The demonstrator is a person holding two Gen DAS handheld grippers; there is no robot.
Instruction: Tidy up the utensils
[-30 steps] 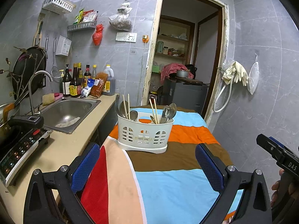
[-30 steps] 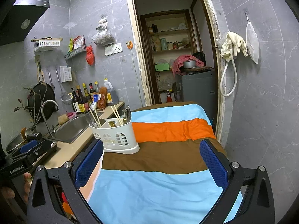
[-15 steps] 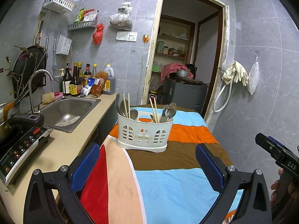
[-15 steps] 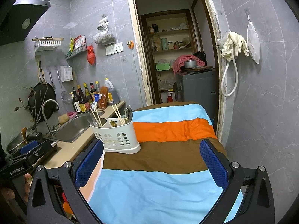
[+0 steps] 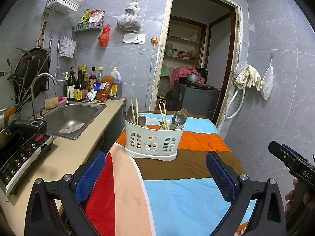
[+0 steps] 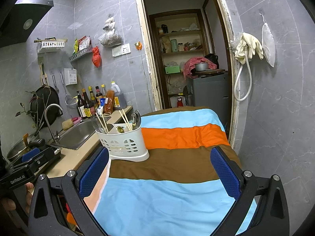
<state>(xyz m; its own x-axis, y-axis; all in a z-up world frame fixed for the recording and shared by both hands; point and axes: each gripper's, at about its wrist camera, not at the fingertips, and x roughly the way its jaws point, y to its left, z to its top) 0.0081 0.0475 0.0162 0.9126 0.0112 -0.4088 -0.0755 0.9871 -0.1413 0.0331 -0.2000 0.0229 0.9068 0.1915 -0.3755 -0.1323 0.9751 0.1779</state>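
Nothing much shifts; both grippers hover as before, jaws wide and empty. White caddy (image 5: 152, 140) with chopsticks (image 5: 163, 116) and spoons (image 5: 180, 118) sits on striped cloth (image 5: 177, 192), ahead of left gripper (image 5: 155, 177). Right gripper (image 6: 159, 171): approach from above, pinch one handle.

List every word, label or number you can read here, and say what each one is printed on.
"DAS": on the right gripper body, seen from the left wrist.
"GenRobot.AI": on the left gripper body, seen from the right wrist.
Sauce bottle labels, cooktop panel markings: too small to read.
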